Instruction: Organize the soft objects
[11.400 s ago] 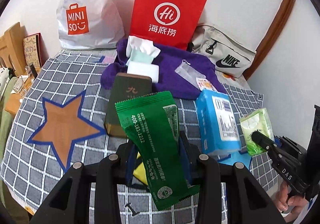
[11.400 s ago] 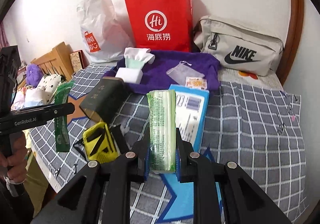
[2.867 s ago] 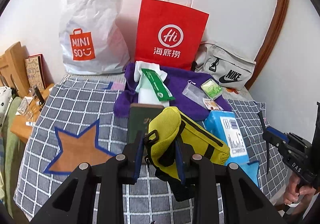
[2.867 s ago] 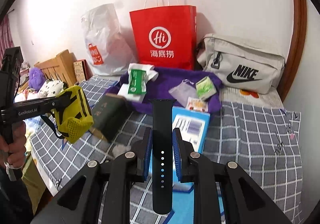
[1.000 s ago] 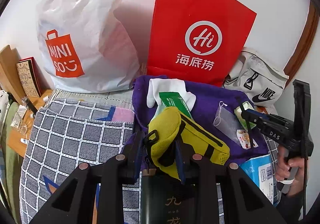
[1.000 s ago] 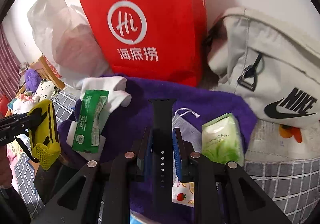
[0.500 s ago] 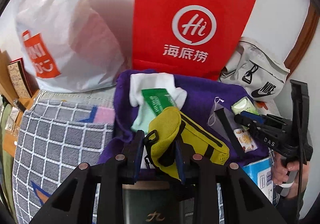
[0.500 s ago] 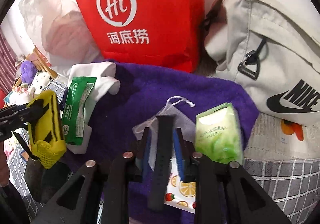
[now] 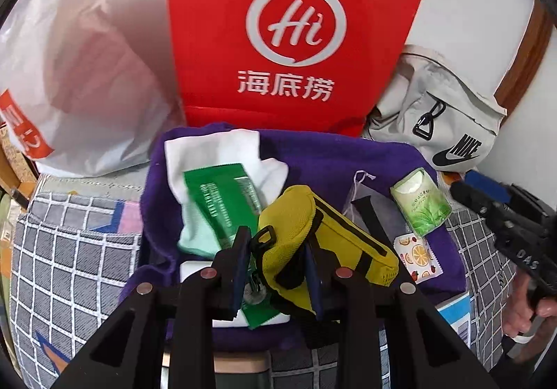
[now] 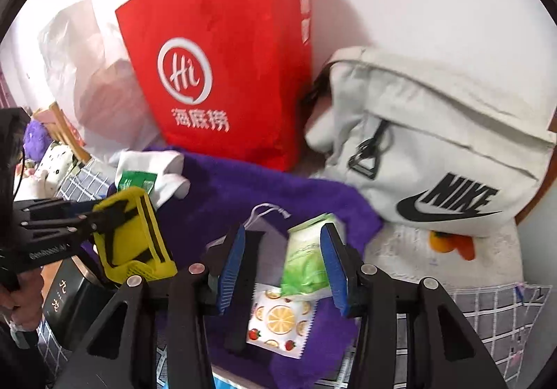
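With four soft items lying on the purple towel [image 9: 348, 152], our left gripper [image 9: 276, 258] clamps the yellow pouch [image 9: 306, 236], undelivered; our right gripper [image 10: 282, 267] fingers are opening, the black strap [image 10: 249, 270] between them.

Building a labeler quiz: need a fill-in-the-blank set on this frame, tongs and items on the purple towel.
1. The left tongs are shut on a ____ pouch.
2. The black watch strap lies on the ____ towel.
3. The right tongs are ____, with no pad pressing on anything.
4. The bag with the Hi logo is ____.

Missing words: yellow; purple; opening; red
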Demonstrator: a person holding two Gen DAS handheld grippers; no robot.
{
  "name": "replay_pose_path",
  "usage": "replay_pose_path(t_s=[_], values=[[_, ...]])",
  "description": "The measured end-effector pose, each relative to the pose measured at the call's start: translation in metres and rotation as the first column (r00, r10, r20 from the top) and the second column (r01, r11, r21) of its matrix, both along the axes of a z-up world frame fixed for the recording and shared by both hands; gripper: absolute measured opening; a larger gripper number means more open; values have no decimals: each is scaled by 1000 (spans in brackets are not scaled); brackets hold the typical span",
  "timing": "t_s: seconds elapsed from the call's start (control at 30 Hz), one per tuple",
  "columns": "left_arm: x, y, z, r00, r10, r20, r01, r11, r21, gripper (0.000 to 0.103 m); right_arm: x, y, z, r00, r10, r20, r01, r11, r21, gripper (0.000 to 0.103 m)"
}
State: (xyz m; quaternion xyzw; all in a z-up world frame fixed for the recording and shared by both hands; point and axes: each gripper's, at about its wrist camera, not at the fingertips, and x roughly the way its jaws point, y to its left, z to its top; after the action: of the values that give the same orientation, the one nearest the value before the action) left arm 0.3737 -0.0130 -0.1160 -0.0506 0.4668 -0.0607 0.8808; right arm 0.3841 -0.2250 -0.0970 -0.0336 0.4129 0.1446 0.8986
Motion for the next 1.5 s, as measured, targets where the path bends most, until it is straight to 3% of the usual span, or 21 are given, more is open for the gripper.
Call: replay_pose_path(t_s=[0.23, 0.37, 0.53, 0.83, 0.93, 1.23, 1.5], values=[[10, -12, -7, 1000, 3, -2, -3, 999, 41, 28, -4, -9, 9, 1000, -10, 17, 10, 1000, 18, 47], [14, -6, -14, 1000, 30, -4, -30, 1000, -8, 28, -7, -11, 11, 1000, -22, 16, 22, 1000, 10, 58], [15, -4, -20, 1000, 11, -10, -11, 1000, -9, 28, -4, -7, 7, 999, -33, 12, 33, 999, -14, 58], [17, -2, -20, 1000, 8, -16, -7, 1000, 3, 28, 0, 1, -5, 999, -20, -42, 22, 999, 37, 58], [19, -3, -22, 1000, 4, -23, -4, 1000, 4, 30, -1, 2, -5, 999, -15, -45, 18, 997, 74, 68], [21, -5, -23, 999, -15, -31, 15, 1000, -11, 31, -3, 12, -7, 1000, -5, -18, 7, 997, 80, 69], [16, -11, -18, 999, -24, -42, 22, 999, -32, 44, -8, 14, 2, 1000, 5, -20, -3, 995, 104, 69]])
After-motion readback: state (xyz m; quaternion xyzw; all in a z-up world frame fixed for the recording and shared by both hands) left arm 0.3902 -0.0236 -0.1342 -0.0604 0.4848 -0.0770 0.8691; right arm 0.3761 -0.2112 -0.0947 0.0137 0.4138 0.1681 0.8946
